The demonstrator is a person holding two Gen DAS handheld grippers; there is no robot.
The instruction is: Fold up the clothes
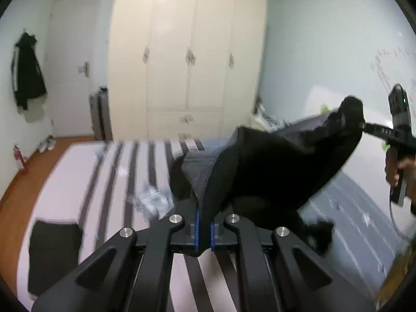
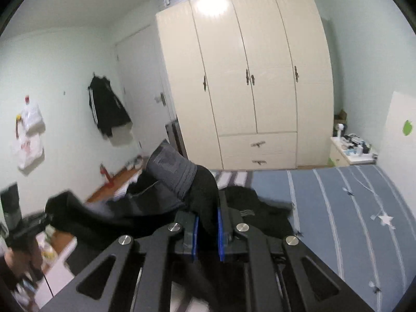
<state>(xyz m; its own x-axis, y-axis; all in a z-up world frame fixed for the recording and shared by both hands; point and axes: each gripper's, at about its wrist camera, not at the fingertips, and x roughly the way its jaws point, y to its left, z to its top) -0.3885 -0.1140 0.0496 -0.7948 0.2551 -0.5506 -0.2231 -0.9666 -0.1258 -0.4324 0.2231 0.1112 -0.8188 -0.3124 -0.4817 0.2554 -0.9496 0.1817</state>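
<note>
A black garment (image 1: 273,171) with a grey ribbed waistband (image 2: 171,171) hangs in the air above the bed, stretched between both grippers. My left gripper (image 1: 205,223) is shut on one edge of it, the cloth pinched between the blue pads. My right gripper (image 2: 208,223) is shut on another part of the black cloth. In the left wrist view the right gripper (image 1: 361,126) shows at the far right, held by a hand (image 1: 400,166). The left gripper (image 2: 46,219) appears blurred at the lower left of the right wrist view.
Below lies a bed with a striped sheet (image 1: 104,182) and a blue cover (image 2: 351,208). A folded dark garment (image 1: 54,254) and another black garment (image 2: 260,208) lie on it. Beyond stand a cream wardrobe (image 2: 247,78), a nightstand (image 2: 348,153) and a hanging jacket (image 1: 26,70).
</note>
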